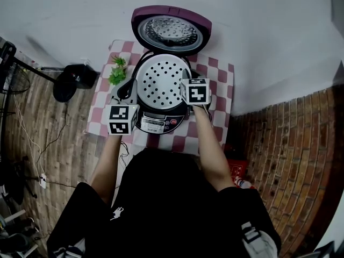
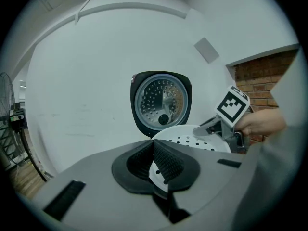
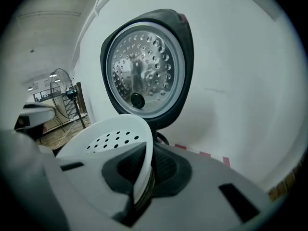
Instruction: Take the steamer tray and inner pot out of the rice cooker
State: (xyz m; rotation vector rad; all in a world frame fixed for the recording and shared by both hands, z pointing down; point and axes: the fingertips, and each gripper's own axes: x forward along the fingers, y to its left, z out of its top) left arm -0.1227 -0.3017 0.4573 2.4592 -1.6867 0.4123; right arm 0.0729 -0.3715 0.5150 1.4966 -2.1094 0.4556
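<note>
The rice cooker (image 1: 161, 123) stands open on the checked table, its lid (image 1: 171, 31) tipped up at the back. The white perforated steamer tray (image 1: 161, 82) sits in its top. My left gripper (image 1: 130, 88) is shut on the tray's left rim; in the left gripper view (image 2: 155, 165) the white rim (image 2: 159, 170) sits between the pads. My right gripper (image 1: 186, 79) is shut on the right rim; in the right gripper view (image 3: 147, 174) the pads press on the tray's edge (image 3: 143, 153). A thin metal edge shows just under it. The inner pot is hidden beneath the tray.
A small green plant (image 1: 117, 71) stands at the cooker's left. The red-and-white checked table (image 1: 221, 90) is small and set against a white wall. A black fan (image 1: 67, 85) and cables lie on the brick floor at left, and a red item (image 1: 236, 171) at right.
</note>
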